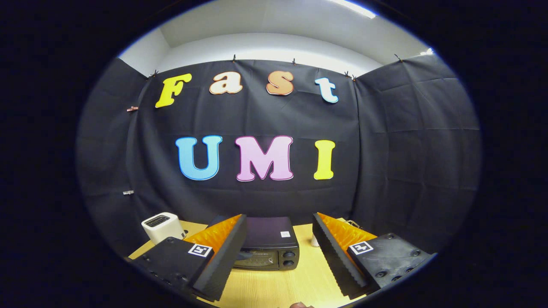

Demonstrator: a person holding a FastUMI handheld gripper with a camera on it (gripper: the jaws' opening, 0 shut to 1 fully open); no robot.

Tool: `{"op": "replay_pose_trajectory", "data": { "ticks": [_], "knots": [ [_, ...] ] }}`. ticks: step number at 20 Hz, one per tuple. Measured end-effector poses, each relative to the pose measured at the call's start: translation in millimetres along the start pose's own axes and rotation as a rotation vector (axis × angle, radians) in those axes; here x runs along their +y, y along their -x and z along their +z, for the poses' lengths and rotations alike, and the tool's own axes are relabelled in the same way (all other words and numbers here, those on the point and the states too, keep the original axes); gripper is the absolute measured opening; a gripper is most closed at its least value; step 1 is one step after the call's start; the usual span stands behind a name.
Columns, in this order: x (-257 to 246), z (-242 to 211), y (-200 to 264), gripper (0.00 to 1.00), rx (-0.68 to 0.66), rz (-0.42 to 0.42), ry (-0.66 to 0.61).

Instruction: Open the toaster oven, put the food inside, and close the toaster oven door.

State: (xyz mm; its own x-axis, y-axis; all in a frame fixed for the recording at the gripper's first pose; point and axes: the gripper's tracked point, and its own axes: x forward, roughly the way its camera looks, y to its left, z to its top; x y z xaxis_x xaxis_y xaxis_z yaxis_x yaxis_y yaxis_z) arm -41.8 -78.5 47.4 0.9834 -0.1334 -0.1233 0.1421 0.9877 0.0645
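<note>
A black toaster oven [267, 248] stands on the wooden table [295, 282], beyond my fingers and partly hidden behind the left one. Its door looks closed, and two knobs [289, 258] show at the right of its front. My gripper [278, 256] is open and held above the table, with a wide gap and nothing between the fingers. At the near table edge, below the fingers, a small brown thing [301, 305] peeks into view; I cannot tell what it is.
A white toaster [162, 226] stands at the table's back left, beside the oven. A small white object [314, 240] sits right of the oven, half hidden by the right finger. Black cloth walls close in the table on three sides.
</note>
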Motion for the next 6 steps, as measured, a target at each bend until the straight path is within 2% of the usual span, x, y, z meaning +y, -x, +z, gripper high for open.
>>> {"op": "replay_pose_trajectory", "data": {
  "ticks": [6],
  "knots": [
    [8.1, 2.7, -4.1, 1.00, -0.003, -0.013, -0.006]
  ]
}}
